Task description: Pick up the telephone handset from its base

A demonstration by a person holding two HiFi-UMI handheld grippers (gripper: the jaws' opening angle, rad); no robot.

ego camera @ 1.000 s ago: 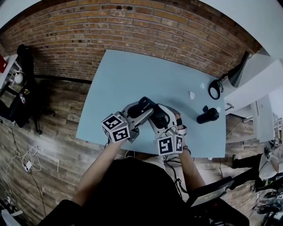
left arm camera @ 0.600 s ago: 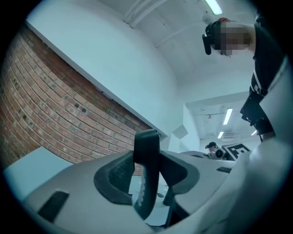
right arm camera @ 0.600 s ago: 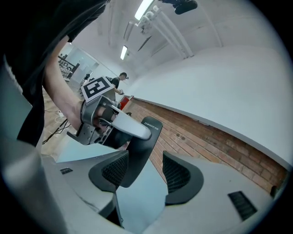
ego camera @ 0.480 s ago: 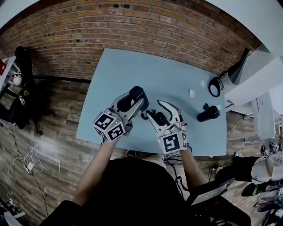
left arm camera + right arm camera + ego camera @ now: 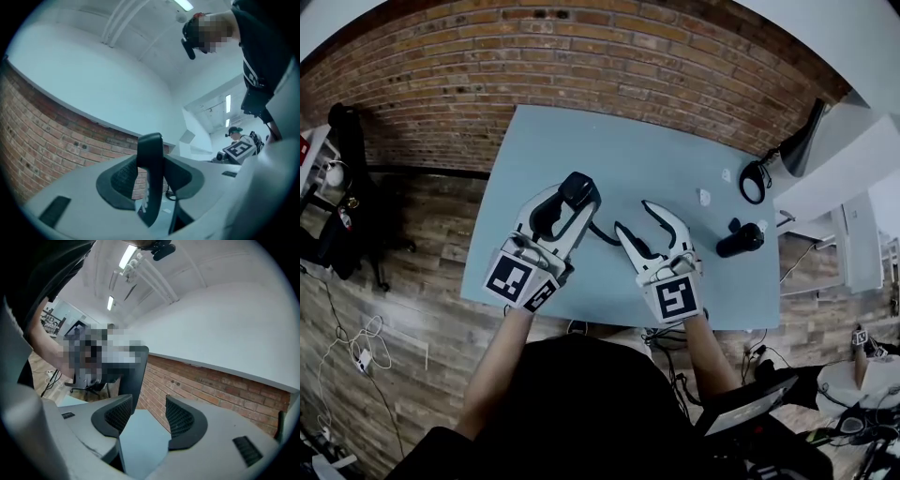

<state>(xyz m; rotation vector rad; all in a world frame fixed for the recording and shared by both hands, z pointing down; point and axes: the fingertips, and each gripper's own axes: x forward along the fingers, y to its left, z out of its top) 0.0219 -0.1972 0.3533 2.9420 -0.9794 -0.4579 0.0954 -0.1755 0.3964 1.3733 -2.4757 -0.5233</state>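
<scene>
The black telephone handset [image 5: 578, 190] is off the table, gripped by my left gripper [image 5: 565, 204], and its cord [image 5: 602, 234] trails toward the right gripper. In the left gripper view the handset [image 5: 151, 159] stands upright, pinched between both pads. My right gripper [image 5: 636, 217] hovers beside it over the table; its jaws have just been closing a little. Only table and brick wall show between its pads [image 5: 182, 417]. A black slab [image 5: 133, 376] rises just past the left pad; I cannot tell what it is. The base is not clearly visible.
On the light blue table [image 5: 534, 141], a black cylinder [image 5: 741, 244], a black ring [image 5: 755, 186] and small white bits [image 5: 706, 199] lie at the right. A desk lamp [image 5: 806, 145] stands beyond the right edge. A brick wall [image 5: 581, 47] backs the table.
The two grippers, close together over the phone a second ago, have drawn apart and risen. The left one carried the handset up and to the left, and both have rolled.
</scene>
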